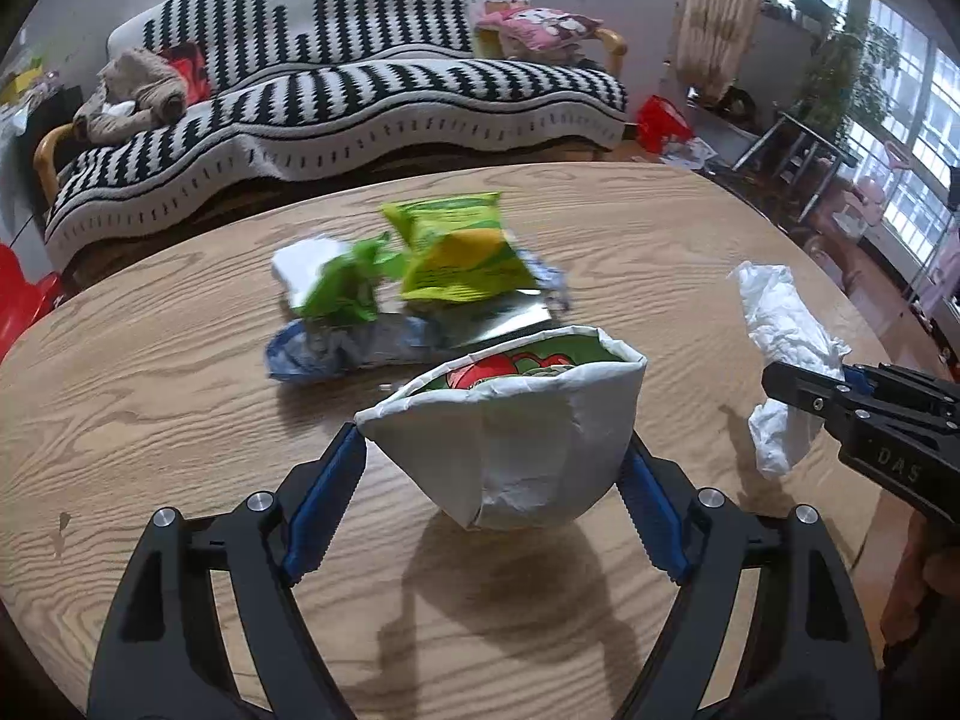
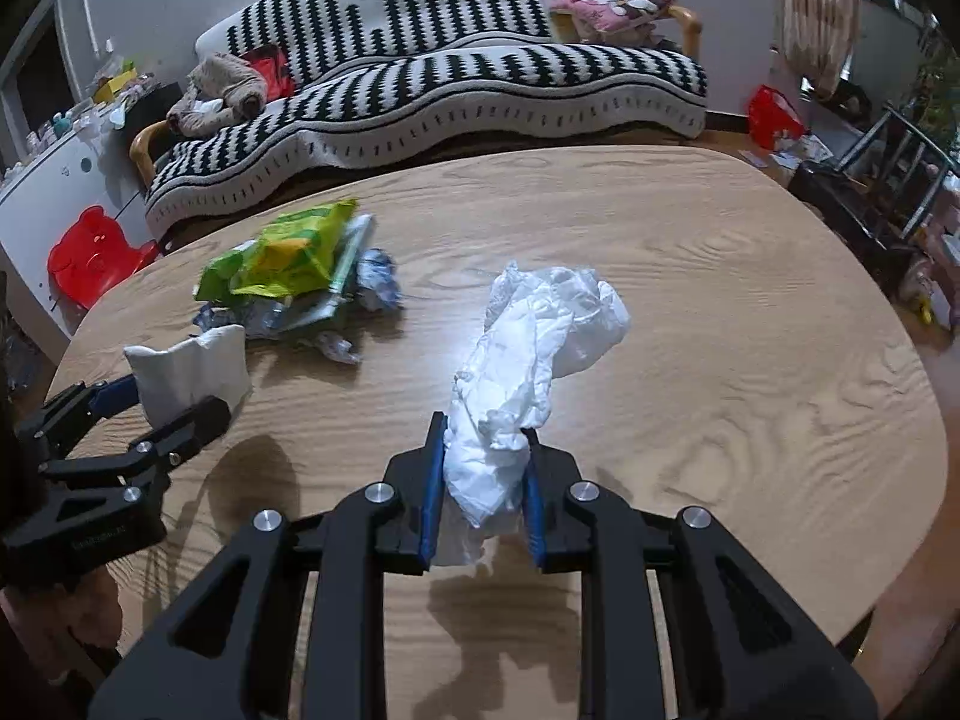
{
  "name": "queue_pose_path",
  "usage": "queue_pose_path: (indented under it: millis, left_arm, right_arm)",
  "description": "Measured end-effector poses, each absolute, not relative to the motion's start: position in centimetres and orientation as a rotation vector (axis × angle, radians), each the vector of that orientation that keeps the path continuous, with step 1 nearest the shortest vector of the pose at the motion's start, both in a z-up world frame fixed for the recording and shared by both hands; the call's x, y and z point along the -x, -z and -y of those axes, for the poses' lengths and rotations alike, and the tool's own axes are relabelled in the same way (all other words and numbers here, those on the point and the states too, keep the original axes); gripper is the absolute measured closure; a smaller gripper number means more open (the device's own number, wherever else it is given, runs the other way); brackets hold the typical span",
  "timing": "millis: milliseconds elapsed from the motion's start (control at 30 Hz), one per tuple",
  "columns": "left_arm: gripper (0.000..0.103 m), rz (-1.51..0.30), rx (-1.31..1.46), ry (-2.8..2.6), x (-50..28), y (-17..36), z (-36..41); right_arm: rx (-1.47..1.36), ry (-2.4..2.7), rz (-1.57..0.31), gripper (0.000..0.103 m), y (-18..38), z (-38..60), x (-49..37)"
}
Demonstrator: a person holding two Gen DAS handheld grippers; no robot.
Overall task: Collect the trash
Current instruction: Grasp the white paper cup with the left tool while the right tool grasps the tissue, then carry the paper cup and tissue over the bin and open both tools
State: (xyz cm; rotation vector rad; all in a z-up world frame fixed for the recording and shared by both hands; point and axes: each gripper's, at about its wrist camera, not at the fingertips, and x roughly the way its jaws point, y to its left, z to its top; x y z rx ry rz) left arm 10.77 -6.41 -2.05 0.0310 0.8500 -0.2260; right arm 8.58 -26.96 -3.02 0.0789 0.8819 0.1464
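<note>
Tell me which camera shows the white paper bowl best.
The left wrist view: the bowl fills the centre between the left gripper fingers, showing its crumpled white wall, open rim and printed inside. The right wrist view catches only part of its white wall at the left edge, partly behind a finger.

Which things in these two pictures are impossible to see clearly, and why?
- Wrapper pile, left wrist view: blurred, print unreadable.
- Inside of the paper bowl, left wrist view: its own front wall hides the contents.
- Lower end of the white plastic bag, right wrist view: hidden between the right gripper fingers.
</note>
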Motion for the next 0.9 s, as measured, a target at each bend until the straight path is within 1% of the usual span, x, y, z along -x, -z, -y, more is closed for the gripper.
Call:
queue_pose_path:
  millis: [200, 333, 633, 900]
  left_arm:
    - [0.023, -0.848, -0.061, 0.291, -10.1, 1.5, 10.5]
    - [0.023, -0.832, -0.084, 0.355, -9.4, 0.9, 14.2]
    - [0.023, -0.805, -0.157, 0.569, -6.4, 0.5, 26.2]
    - [0.023, -0.801, -0.217, 0.772, -2.3, 1.2, 36.1]
  right_arm:
    - [-0.091, -0.078, -0.884, 0.080, 2.6, 32.0, -6.4]
    - [-0.122, -0.001, -0.879, 0.080, 2.3, 37.0, -4.0]
    - [-0.227, 0.177, -0.878, 0.080, 2.8, 48.3, 2.0]
    - [-0.350, 0.303, -0.870, 0.080, 3.2, 56.0, 7.0]
